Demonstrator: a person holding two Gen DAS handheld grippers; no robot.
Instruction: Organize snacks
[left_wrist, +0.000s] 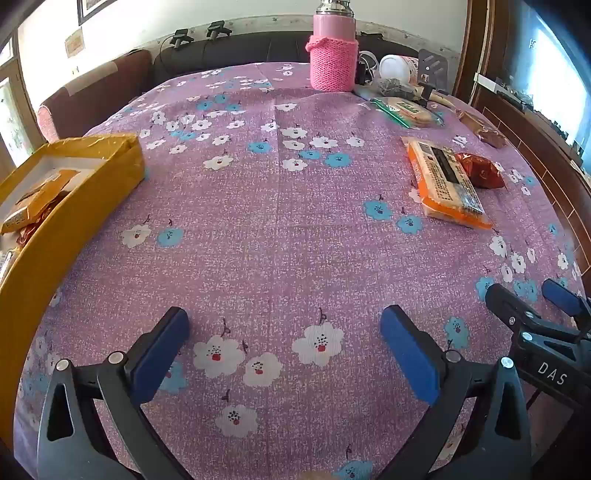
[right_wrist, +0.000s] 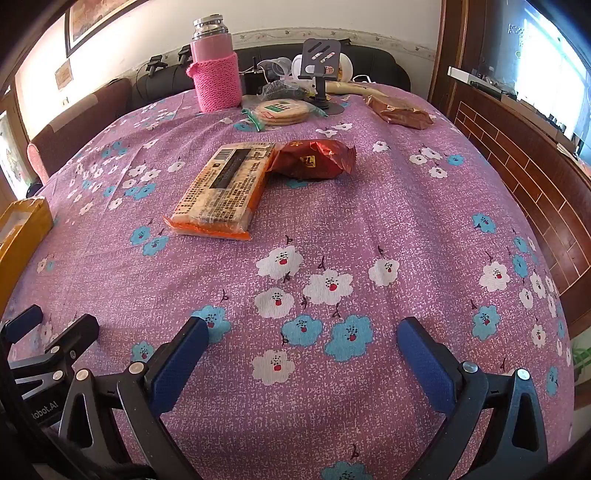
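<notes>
**Left wrist view: both grippers spread wide, nothing held**

Left gripper (left_wrist: 284, 339) and right gripper (right_wrist: 303, 350) hover over bare purple floral tablecloth (right_wrist: 369, 206). Orange flat cracker packet (right_wrist: 221, 190) touches the red foil pouch (right_wrist: 314, 158) mid-table. Yellow cardboard box (left_wrist: 55, 221) at the left edge holds packets (labels unreadable).

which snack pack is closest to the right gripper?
The orange cracker pack. It lies nearer the right gripper than the red bag touching its far end.

four loose snack packs (right_wrist: 221, 188), one box (left_wrist: 85, 184), one flask (right_wrist: 216, 70)
</notes>
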